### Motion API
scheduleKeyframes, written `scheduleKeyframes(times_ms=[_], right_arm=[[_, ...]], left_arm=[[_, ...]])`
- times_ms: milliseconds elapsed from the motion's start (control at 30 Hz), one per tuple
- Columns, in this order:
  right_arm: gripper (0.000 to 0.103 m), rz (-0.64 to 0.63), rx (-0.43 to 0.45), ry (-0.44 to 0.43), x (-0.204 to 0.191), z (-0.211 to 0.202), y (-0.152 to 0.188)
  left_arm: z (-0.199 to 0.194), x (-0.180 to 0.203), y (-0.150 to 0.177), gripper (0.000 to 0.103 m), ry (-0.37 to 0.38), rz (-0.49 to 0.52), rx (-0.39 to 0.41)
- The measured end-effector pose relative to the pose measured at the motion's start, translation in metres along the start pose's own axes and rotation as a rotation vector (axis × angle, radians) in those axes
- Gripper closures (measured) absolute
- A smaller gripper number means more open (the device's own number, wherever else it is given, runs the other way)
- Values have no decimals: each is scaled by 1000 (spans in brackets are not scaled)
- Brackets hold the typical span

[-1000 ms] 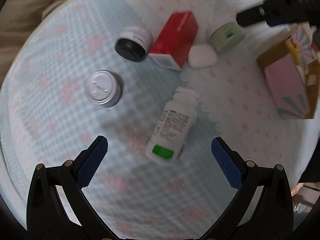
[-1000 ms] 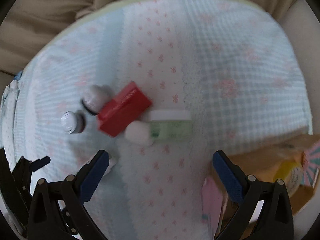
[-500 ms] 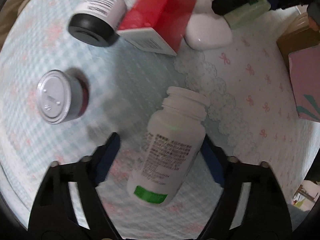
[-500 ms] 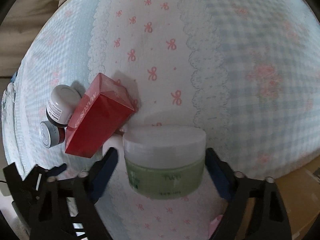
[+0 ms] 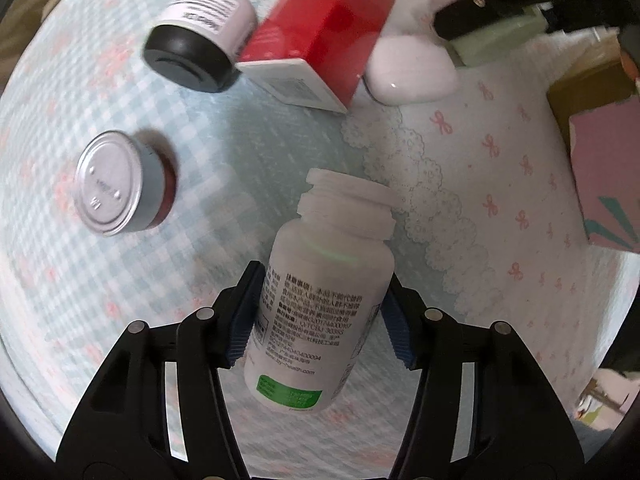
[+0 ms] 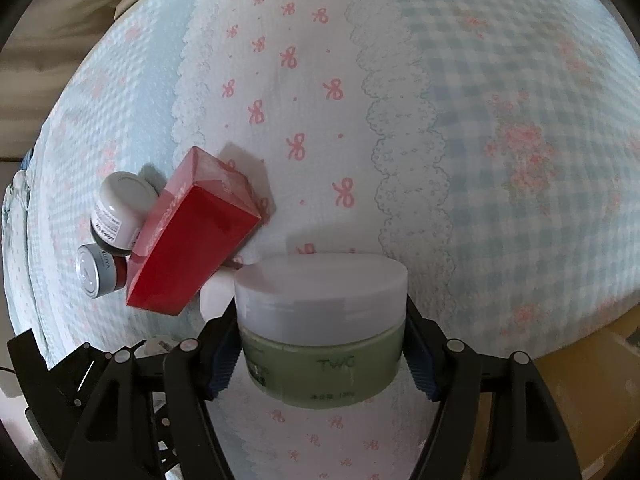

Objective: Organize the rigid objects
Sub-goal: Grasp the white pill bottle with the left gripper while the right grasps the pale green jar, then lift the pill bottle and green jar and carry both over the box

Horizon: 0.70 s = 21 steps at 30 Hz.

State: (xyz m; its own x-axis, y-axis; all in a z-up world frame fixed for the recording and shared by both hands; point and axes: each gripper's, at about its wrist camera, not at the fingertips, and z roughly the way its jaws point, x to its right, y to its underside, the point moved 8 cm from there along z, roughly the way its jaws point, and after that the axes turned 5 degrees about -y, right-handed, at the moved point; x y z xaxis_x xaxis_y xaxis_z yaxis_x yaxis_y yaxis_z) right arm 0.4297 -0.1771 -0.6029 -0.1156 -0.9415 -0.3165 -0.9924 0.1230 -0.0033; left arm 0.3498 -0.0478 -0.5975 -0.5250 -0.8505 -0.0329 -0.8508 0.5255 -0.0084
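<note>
A: Surface?

B: A padded cloth [image 6: 500,92], pale blue check with pink bows, is covering the whole work area.

A: Left side?

B: The left gripper [image 5: 318,320] is clamping a white bottle [image 5: 320,312] across its labelled body, neck pointing toward 12 o'clock. From it, a silver-lidded jar [image 5: 116,200] is lying at 10 o'clock, a black-capped jar [image 5: 200,36] at 11, and a red box [image 5: 320,28] at 12, with a white case [image 5: 408,76] touching the box.

A: Right side?

B: The right gripper [image 6: 320,350] is gripping a green jar [image 6: 324,332] by its sides, white lid up. The red box [image 6: 192,240] is sitting at 10 o'clock. A cardboard box [image 5: 588,84] is showing at 2 o'clock in the left view.
</note>
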Motion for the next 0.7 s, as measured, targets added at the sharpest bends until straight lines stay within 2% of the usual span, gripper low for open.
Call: scheduleKeyframes(times_ms=[333, 467, 700], right_arm=[[37, 4, 69, -20, -13, -42, 27], [37, -2, 107, -28, -13, -72, 38], [37, 3, 186, -32, -39, -133, 71]], left_arm=[[-44, -16, 15, 52, 42, -123, 62], [-76, -15, 22, 52, 48, -132, 114], [-145, -19, 46, 52, 56, -141, 213]])
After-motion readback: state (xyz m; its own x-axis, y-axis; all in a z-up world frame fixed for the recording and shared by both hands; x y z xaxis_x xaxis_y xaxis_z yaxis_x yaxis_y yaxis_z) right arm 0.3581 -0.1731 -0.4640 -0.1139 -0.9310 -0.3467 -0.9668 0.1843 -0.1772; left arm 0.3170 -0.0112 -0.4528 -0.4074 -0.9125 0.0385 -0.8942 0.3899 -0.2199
